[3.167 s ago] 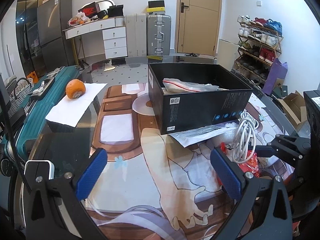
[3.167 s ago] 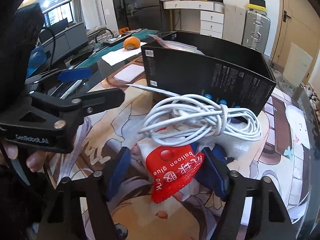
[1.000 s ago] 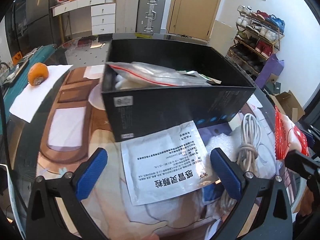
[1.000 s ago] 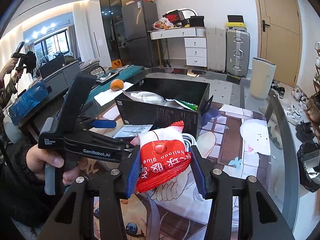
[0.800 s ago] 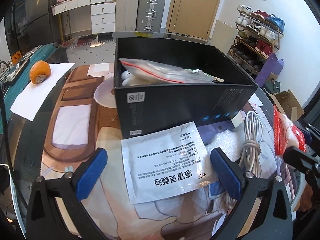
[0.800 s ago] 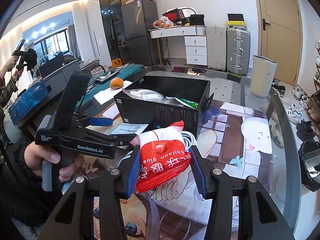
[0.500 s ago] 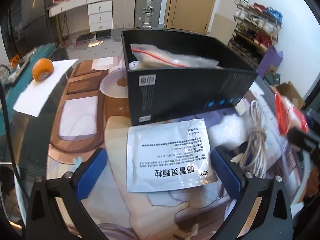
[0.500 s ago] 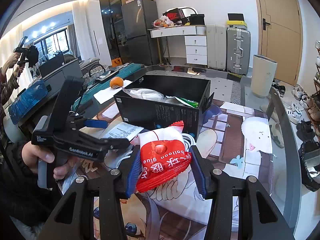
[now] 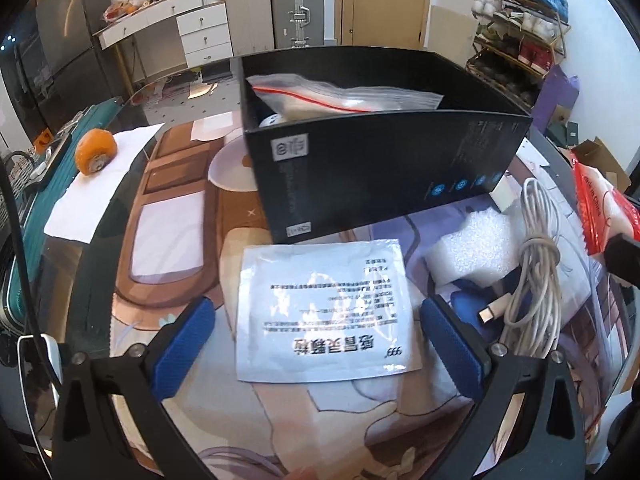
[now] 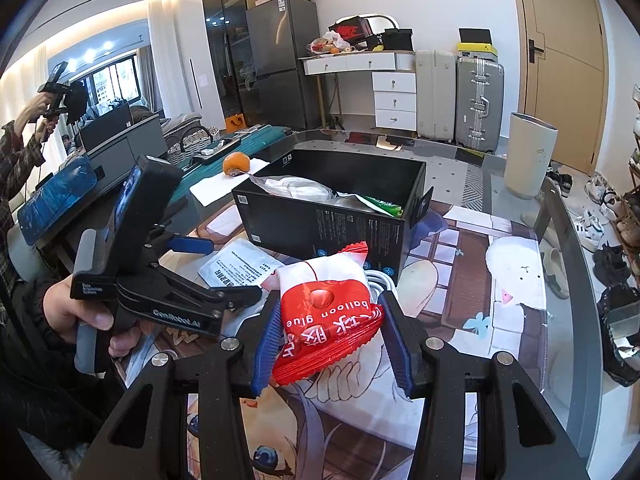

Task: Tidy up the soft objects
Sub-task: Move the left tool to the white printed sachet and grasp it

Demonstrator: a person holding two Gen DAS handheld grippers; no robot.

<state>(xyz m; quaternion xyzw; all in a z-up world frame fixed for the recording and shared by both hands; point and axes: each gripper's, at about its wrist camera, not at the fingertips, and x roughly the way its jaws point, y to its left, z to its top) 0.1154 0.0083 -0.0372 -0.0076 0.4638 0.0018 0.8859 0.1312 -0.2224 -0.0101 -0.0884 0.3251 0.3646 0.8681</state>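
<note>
Your right gripper [image 10: 330,344] holds the red-and-white balloon glue packet [image 10: 326,312] clenched between its blue fingers [image 10: 266,338], lifted above the tabletop [image 10: 516,264]. The packet's long axis runs away from you along the fingers, its crimped red end nearest the camera and its white end pointing toward the black box [image 10: 332,208]; its lettering reads upside down to you.

Your left gripper [image 9: 316,340] hangs with its fingers [image 9: 182,340] spread wide, grasping nothing, above a flat white sachet [image 9: 324,312] printed with Chinese text. That sachet lies on the tabletop just short of the black box, its print facing away from you.

To the right of the sachet sit a white foam block [image 9: 476,248] and a coiled white cable [image 9: 536,272], the coil's length running toward the box. The box stands open beyond, with a clear zip bag [image 9: 344,94] inside. Farther left, an orange [image 9: 96,150] rests on a white paper sheet [image 9: 92,196].
</note>
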